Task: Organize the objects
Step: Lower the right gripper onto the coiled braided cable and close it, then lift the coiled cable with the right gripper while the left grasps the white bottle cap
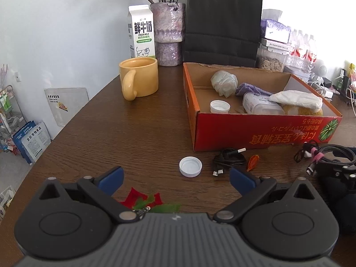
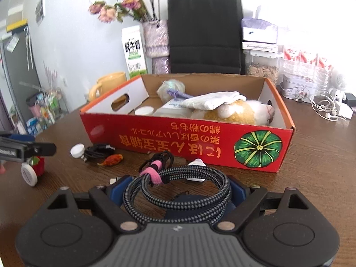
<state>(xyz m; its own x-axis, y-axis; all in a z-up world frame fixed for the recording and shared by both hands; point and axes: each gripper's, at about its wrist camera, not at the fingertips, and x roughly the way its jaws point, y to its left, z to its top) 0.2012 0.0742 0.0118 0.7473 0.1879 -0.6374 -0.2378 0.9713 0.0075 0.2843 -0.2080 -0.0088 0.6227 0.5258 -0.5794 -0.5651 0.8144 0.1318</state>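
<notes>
1. Dark wooden desk (image 1: pixel 133 133), pale wall behind, and at the far edge a milk carton (image 1: pixel 141 31), a vase of dried flowers (image 1: pixel 170 33) and a black paper bag (image 1: pixel 222 22).
2. The red cardboard box (image 2: pixel 178 140) sits far right, holding a white cap, a cloth and a plush toy (image 2: pixel 235 111), which the left view shows only partly.
3. Left tool (image 1: pixel 176 179) is spread wide, gripping nothing; a white bottle cap (image 1: pixel 190 166) lies just beyond it, with a black cable (image 1: pixel 229 159) to its right.
4. Only the left view shows the yellow mug (image 1: pixel 140 79) in full.
5. Right tool (image 2: pixel 178 191) has its blue fingers (image 2: pixel 116 192) pressed against a coiled braided cable (image 2: pixel 178 191) with a pink tie, near the box front.
6. Only the right view shows the strawberry toy (image 2: pixel 39 165) under the left tool.
</notes>
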